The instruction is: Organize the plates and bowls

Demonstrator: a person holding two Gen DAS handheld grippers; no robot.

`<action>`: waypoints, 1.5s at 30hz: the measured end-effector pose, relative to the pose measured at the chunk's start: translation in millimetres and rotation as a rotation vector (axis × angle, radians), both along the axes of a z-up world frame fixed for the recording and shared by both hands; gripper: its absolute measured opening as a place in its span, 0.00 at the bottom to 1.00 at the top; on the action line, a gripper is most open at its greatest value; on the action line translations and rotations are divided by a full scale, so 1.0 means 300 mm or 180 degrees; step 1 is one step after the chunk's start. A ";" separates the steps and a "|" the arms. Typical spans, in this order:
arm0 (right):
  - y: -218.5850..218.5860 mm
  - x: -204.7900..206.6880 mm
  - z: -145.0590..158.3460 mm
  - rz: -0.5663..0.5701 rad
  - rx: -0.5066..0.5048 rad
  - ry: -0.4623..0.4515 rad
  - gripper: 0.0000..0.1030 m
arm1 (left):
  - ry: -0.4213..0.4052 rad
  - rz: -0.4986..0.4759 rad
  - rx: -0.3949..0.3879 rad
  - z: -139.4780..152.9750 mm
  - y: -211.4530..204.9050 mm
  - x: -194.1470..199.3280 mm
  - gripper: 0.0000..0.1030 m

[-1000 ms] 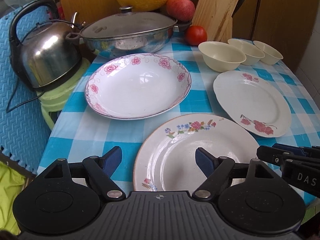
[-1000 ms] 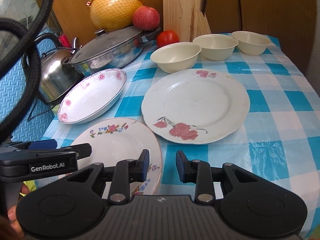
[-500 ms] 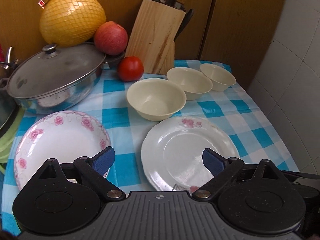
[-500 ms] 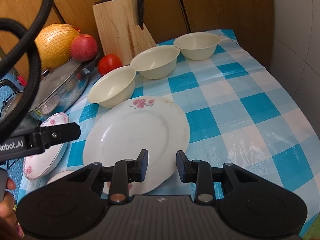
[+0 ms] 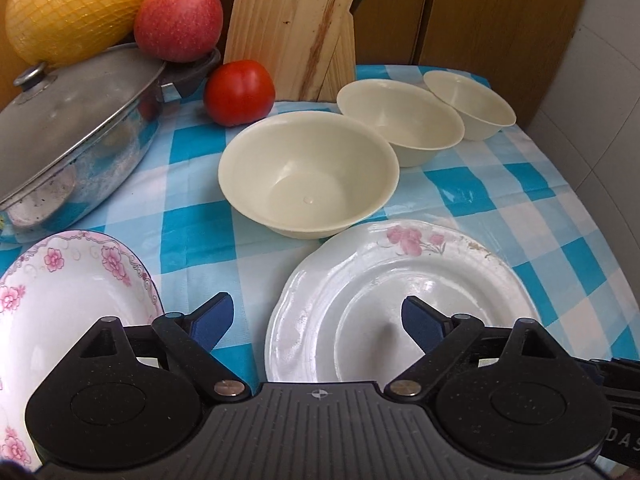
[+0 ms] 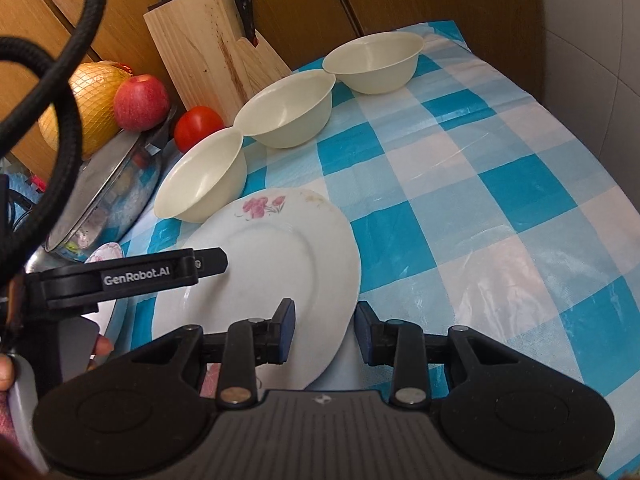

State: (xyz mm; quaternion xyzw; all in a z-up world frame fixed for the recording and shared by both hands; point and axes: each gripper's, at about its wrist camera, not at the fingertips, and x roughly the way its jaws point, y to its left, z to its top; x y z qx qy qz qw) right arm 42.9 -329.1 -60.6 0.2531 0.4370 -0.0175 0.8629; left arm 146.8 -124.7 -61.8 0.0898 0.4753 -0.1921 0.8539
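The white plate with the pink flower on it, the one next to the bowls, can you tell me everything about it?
The white round plate with a pink flower looks like glossy ceramic, with a wavy rim, a raised inner ring and brownish marks by the flower. It lies flat and empty on the blue-and-white checked tablecloth, just in front of the nearest cream bowl; whether they touch is unclear. The right gripper straddles its near edge without pinching, and the left gripper, jaws closing, hovers over its other side.
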 end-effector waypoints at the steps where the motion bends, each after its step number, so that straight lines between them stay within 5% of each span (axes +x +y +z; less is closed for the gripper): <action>1: -0.002 0.000 -0.001 -0.0006 -0.0007 -0.0006 0.31 | 0.0057 0.0040 0.0010 -0.014 0.005 0.011 0.90; 19: -0.113 -0.013 -0.012 -0.0298 0.0020 -0.0006 0.20 | 0.0123 -0.0411 -0.0018 -0.010 -0.067 -0.129 0.89; 26: -0.101 -0.025 -0.014 -0.0270 0.0017 -0.0040 0.23 | -0.0339 -0.0384 0.0304 -0.011 -0.088 -0.146 0.95; 45: -0.079 -0.026 -0.016 -0.0130 -0.0163 -0.0123 0.28 | -0.0061 -0.0371 -0.0103 -0.036 -0.064 -0.112 1.00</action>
